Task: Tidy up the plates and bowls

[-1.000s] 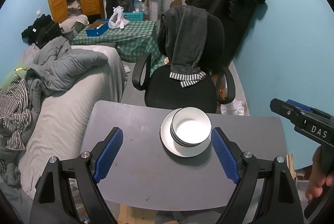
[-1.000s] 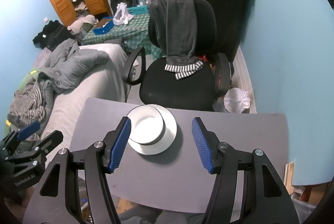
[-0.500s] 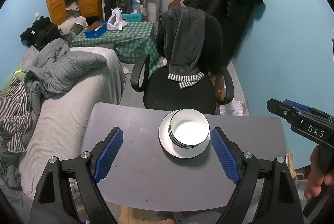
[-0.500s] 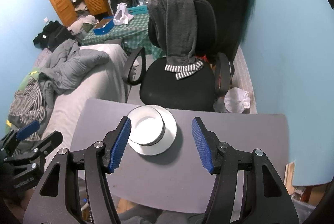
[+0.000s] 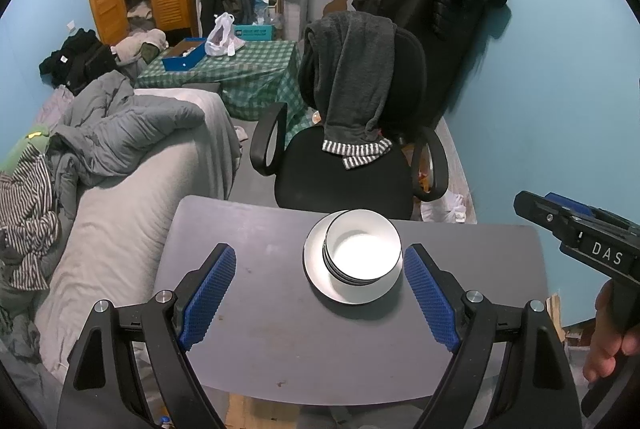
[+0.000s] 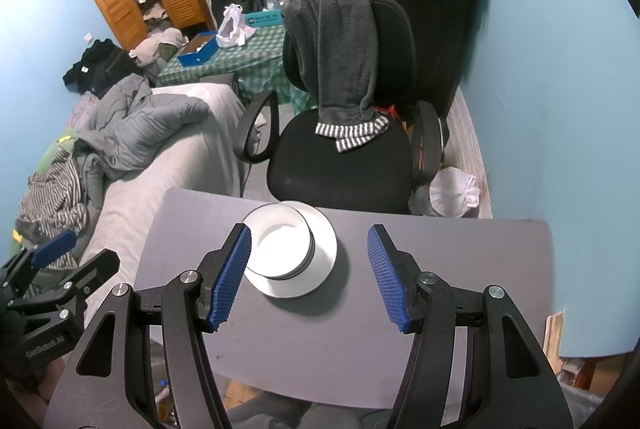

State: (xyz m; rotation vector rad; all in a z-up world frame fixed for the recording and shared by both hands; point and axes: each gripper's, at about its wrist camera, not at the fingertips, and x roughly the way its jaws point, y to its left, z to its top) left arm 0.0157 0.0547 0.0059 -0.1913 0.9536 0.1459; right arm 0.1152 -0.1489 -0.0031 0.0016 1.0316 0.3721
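Note:
A stack of white bowls (image 5: 362, 253) sits on a white plate (image 5: 320, 279) near the far edge of the grey table (image 5: 280, 329). The stack also shows in the right wrist view, bowls (image 6: 280, 245) on the plate (image 6: 324, 253). My left gripper (image 5: 320, 293) is open and empty, held above the table short of the stack. My right gripper (image 6: 308, 277) is open and empty, above the table with the stack ahead and slightly left. The right gripper's body (image 5: 580, 233) shows at the right edge of the left wrist view.
A black office chair (image 5: 348, 165) with a grey garment draped over it stands just beyond the table. A bed with grey bedding (image 5: 120, 169) lies left of the table. A blue wall (image 5: 560, 89) is on the right.
Both grippers stay open. The left gripper has drifted slightly back and up, so the stack sits a touch lower in its view. The right view is nearly unchanged.

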